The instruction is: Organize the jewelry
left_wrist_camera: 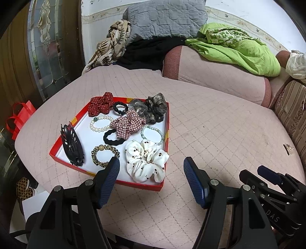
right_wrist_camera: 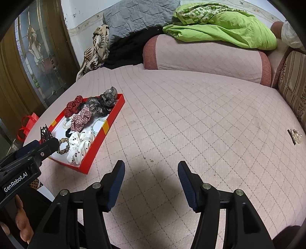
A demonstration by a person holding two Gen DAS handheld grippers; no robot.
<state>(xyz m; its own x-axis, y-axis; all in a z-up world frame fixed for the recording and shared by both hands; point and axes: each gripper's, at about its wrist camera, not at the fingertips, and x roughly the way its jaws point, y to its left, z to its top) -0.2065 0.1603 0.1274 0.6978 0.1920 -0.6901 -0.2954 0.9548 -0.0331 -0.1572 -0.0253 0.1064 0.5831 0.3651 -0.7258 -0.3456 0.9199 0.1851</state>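
Observation:
A red tray [left_wrist_camera: 168,122] with a white floor lies on the pink quilted bed and also shows in the right wrist view [right_wrist_camera: 107,126]. It holds several scrunchies, a white cherry-print scrunchie [left_wrist_camera: 147,160], a pearl bracelet [left_wrist_camera: 100,123], a pale green bead bracelet [left_wrist_camera: 153,134], a leopard hair tie [left_wrist_camera: 105,155] and a black claw clip [left_wrist_camera: 71,145]. A small clear hair clip [right_wrist_camera: 294,136] lies alone at the bed's right side. My left gripper [left_wrist_camera: 151,166] is open and empty over the tray's near edge. My right gripper [right_wrist_camera: 151,168] is open and empty over bare quilt.
A pink bolster [right_wrist_camera: 206,55] lies at the back with a green blanket [right_wrist_camera: 225,26] on it. A grey pillow [left_wrist_camera: 164,17] and patterned cloth [left_wrist_camera: 112,46] sit at the back left. A striped cushion [right_wrist_camera: 292,80] lines the right side. A red bag [left_wrist_camera: 19,116] hangs off the left edge.

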